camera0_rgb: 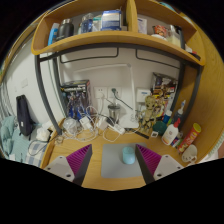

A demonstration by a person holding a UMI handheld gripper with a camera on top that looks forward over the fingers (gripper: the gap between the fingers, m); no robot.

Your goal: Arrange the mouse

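From the gripper view, the gripper (108, 162) is being held spread wide with nothing pinched. The mouse (128, 155) is sitting on the desk (105, 170) between the fingers, nearer the right one. Looks like the approach step; next it probably needs lowering and closing around it.

No text, label, brand, number or sign could be read anywhere. Packaging was seen on the boxes (100, 21) kept on the shelf (110, 40) high beyond the fingers, and on the bottles (172, 128) crowded at the back of the desk (105, 165) ahead and to the right of the fingers, but any printing on them was too small to be made out.
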